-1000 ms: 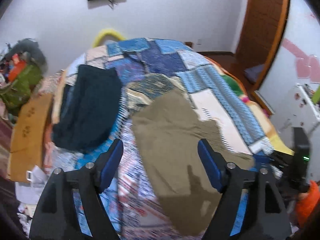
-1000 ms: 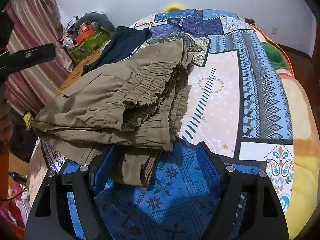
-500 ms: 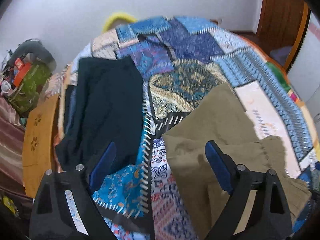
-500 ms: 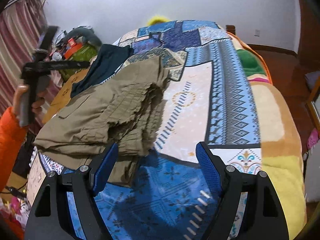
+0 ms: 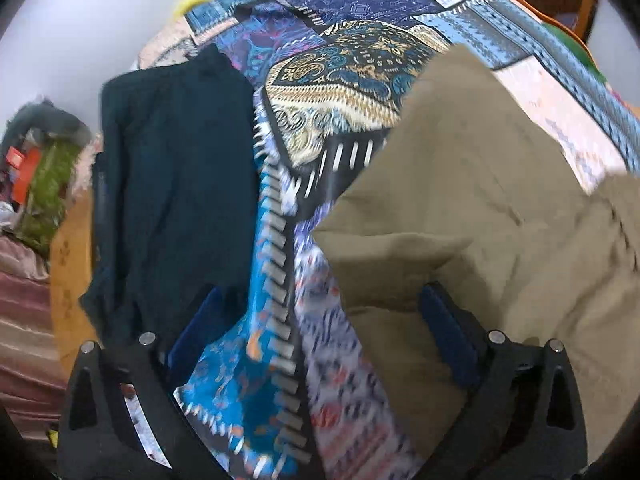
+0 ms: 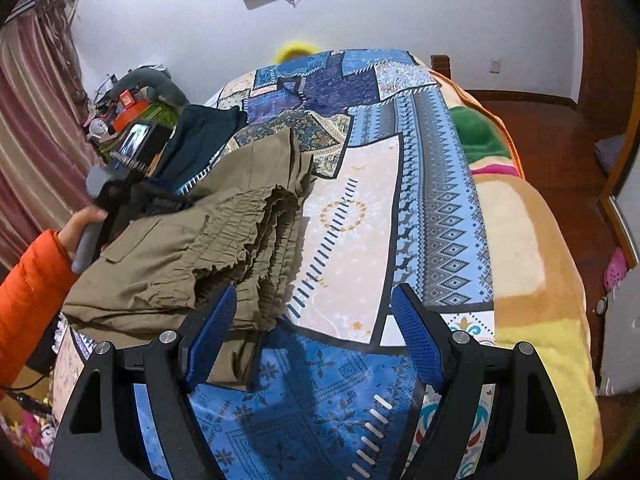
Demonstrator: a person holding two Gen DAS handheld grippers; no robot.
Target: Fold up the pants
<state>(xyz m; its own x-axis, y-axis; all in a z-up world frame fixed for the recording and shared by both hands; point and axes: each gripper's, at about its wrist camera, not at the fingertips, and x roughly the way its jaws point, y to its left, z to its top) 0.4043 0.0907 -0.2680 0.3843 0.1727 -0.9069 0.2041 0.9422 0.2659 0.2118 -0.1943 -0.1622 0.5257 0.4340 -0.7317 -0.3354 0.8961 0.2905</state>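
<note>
Folded khaki pants lie on the patchwork bedspread; in the right wrist view the khaki pants sit left of centre, their gathered waistband facing me. My left gripper is open and empty, low over the bed between the khaki pants and dark folded pants. My right gripper is open and empty, over the blue patch of the bedspread, just right of the khaki pants. The left gripper's body shows at the pants' far left edge.
The dark pants lie at the bed's left edge. A cluttered pile with green and orange items stands left of the bed. A striped curtain hangs at far left. Wooden floor lies to the right.
The left gripper has moved forward and down toward the bed, between the two pairs of pants. The right gripper has pulled back and up from the khaki pants. Both stay open.
</note>
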